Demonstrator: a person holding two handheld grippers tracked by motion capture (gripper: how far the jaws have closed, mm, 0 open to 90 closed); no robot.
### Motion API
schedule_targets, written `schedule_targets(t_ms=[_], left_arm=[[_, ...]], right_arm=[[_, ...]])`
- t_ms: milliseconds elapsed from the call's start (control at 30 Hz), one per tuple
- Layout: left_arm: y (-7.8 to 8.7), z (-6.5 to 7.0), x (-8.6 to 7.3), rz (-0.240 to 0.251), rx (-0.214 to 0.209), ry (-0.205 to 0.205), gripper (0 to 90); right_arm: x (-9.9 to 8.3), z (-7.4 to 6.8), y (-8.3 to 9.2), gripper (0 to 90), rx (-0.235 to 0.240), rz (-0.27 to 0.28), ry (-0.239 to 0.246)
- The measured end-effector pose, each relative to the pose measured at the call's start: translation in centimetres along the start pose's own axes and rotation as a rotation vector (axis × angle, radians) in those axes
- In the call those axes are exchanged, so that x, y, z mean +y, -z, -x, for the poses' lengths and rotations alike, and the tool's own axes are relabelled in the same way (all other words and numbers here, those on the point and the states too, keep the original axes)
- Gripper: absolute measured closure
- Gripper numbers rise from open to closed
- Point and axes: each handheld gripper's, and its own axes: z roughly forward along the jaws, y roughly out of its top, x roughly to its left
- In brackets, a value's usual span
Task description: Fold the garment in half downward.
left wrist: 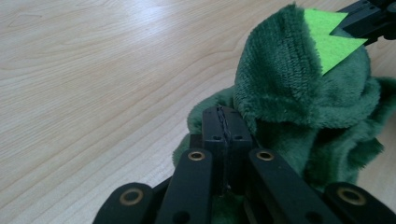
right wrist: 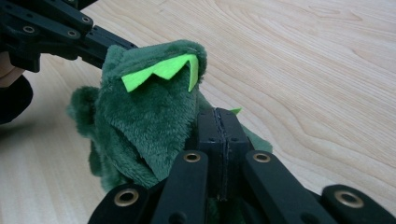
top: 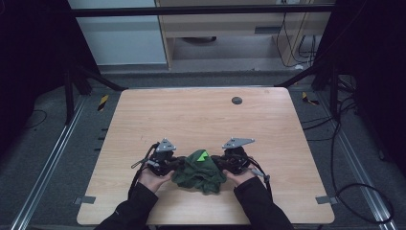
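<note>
A dark green plush cloth (top: 200, 171) lies bunched in a loose heap on the near middle of the wooden surface (top: 201, 120), close to the person's edge. A bright lime-green felt piece (top: 204, 155) with pointed corners sits on the raised top fold of the cloth; in the right gripper view it appears as a jagged strip (right wrist: 161, 72) across the peak of the fold.

The left hand-held gripper (top: 178, 164) meets the cloth on its left side. In the left gripper view its jaws stand pressed together, with the plush (left wrist: 299, 107) bunched up directly against and around their tips. The right hand-held gripper (top: 215, 163) meets the cloth on the opposite side; in the right gripper view its jaws are likewise pressed together, with cloth (right wrist: 144, 126) lying against them. Each hand-held gripper thus pinches one side of the heap.

A grey three-cornered plate tops each hand-held gripper. The person's hands, in dark sleeves (top: 134, 208), enter from the bottom edge of the high view. A small dark round disc (top: 236, 100) lies on the far part of the surface, well apart from the cloth.
</note>
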Motion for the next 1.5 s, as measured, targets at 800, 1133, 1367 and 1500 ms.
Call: schedule_targets(t_ms=[800,1133,1367,1500], left_arm=[[3.0,2.6,-2.2,-0.008,-0.069,-0.043,89.4],[2.7,3.3,-3.4,-0.056,-0.083,-0.059,89.4],[2.2,3.6,-3.9,-0.082,-0.078,-0.067,89.5],[1.9,3.7,-4.0,-0.094,-0.074,-0.069,89.6]], right_arm=[[-1.7,-2.2,1.7,88.7,0.062,-0.019,0.030],[-2.8,-3.1,1.7,88.0,0.081,-0.042,0.043],[-3.5,-3.3,1.8,87.4,0.090,-0.053,0.044],[-4.0,-3.2,1.6,87.0,0.086,-0.063,0.043]])
